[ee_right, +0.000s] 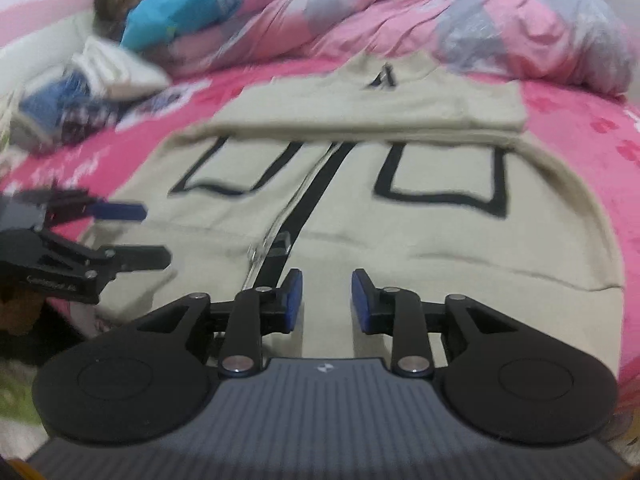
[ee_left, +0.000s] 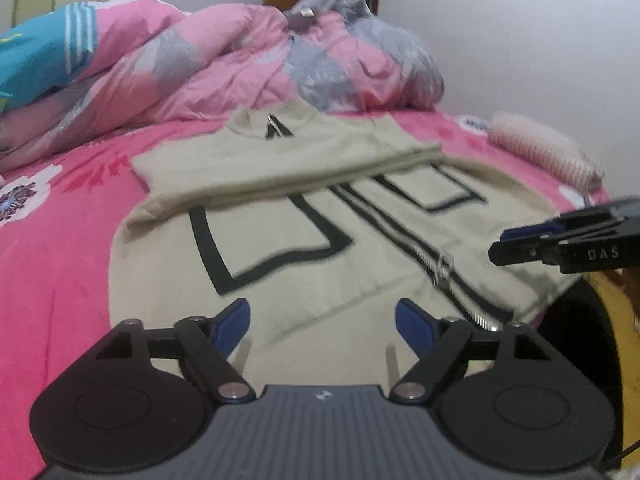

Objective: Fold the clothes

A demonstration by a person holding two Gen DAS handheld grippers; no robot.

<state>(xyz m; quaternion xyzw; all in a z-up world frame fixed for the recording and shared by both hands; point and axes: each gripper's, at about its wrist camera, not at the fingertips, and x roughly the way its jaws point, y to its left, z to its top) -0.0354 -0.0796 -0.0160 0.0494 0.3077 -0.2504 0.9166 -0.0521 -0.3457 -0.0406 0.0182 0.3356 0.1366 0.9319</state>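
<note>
Nearest my left camera, the left gripper (ee_left: 322,326) sits with its jaws wide apart and nothing between them, hovering over the near hem of the beige zip jacket (ee_left: 304,248); in my right camera the right gripper (ee_right: 327,300) has its jaws apart by a narrower gap, also empty, poised over the hem just right of the zipper (ee_right: 276,236). The jacket lies front up on the pink bed (ee_left: 52,240), its 2 black-outlined pockets showing, hem toward me and collar (ee_left: 276,120) away; across the chest a beige band lies folded over, which I judge to be the sleeves or upper part laid flat, though blur keeps me from telling which. With both grippers empty above the hem, this fits either a reach for the hem to carry it up toward the collar, or a release after smoothing a fold, so I will not commit. If I do take the hem, I would pinch both layers at 2 matching points either side of the zipper, keep the grippers level, and lift evenly so the zipper line stays straight and the folded band is not dragged. Beyond the collar a pink and grey quilt (ee_left: 248,52) is heaped, with a turquoise striped garment (ee_left: 44,48) at the far left
</note>
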